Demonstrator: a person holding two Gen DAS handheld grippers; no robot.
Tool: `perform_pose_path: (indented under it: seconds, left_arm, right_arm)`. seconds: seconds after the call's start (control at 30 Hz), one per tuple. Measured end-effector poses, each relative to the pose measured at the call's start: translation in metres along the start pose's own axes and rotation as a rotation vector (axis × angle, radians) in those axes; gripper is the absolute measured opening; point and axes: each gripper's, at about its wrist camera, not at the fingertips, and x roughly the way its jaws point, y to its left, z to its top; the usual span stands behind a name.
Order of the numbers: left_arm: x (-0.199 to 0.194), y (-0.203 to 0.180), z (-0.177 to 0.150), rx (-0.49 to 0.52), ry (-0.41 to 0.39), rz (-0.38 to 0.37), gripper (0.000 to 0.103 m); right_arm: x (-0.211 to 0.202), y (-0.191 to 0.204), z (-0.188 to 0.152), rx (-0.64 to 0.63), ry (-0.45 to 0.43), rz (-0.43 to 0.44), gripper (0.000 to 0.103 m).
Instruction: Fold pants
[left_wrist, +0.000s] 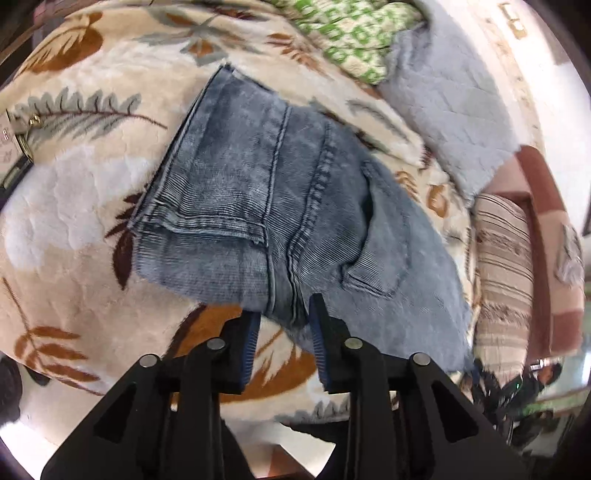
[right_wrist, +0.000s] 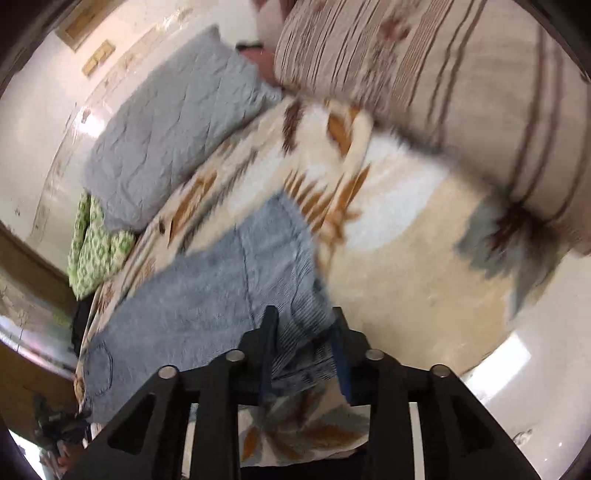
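Observation:
Blue jeans (left_wrist: 266, 192) lie folded on a leaf-patterned blanket (left_wrist: 92, 177), hem ends on top at the left, a back pocket at the right. My left gripper (left_wrist: 284, 321) is open at the near edge of the jeans, its jaws on either side of the seam fold. In the right wrist view the jeans (right_wrist: 207, 295) stretch away to the left. My right gripper (right_wrist: 304, 332) has denim between its jaws, which stand apart. The view is blurred.
A grey quilted pillow (left_wrist: 450, 110) and a green patterned cloth (left_wrist: 354, 33) lie at the far side. A striped cushion (right_wrist: 443, 74) sits close to the jeans' end. A small bag (left_wrist: 14, 147) is at the left edge. The wall (right_wrist: 33, 110) runs behind the bed.

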Motion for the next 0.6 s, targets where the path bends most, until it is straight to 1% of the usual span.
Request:
perform_pose_path:
  seconds: [0.07,0.13,0.2,0.23,0.27,0.33,0.47,0.53,0.6]
  left_arm:
    - [-0.015,0.005,0.001,0.013,-0.018,-0.029,0.032]
    - [-0.029,0.010,0.010,0.014,-0.059,-0.018,0.037]
    - [-0.043,0.016,0.024,-0.009,-0.108,-0.005,0.046]
    - [-0.047,0.020,0.034,-0.028,-0.132,-0.004,0.049]
    - [-0.047,0.023,0.043,-0.040,-0.139,-0.005,0.055]
    - [-0.040,0.028,0.063,-0.061,-0.129,0.008,0.057]
    - [-0.011,0.038,0.096,-0.106,-0.058,0.029,0.057]
    - [0.001,0.041,0.107,-0.130,-0.026,0.011,0.057]
    - [0.007,0.045,0.114,-0.137,-0.010,-0.017,0.057]
  right_arm:
    - [-0.018,0.005,0.010,-0.014,-0.053,-0.004,0.031]
    - [-0.023,0.022,0.018,-0.068,-0.062,0.014,0.031]
    - [-0.016,0.052,0.022,-0.143,-0.034,0.067,0.035]
    - [-0.010,0.067,0.023,-0.173,-0.014,0.093,0.040]
    - [0.000,0.088,0.021,-0.212,0.014,0.123,0.044]
    - [0.024,0.132,0.014,-0.290,0.085,0.192,0.045]
    - [0.084,0.225,-0.011,-0.441,0.228,0.296,0.044]
    - [0.111,0.267,-0.025,-0.507,0.289,0.327,0.044]
    - [0.137,0.301,-0.034,-0.556,0.336,0.342,0.047]
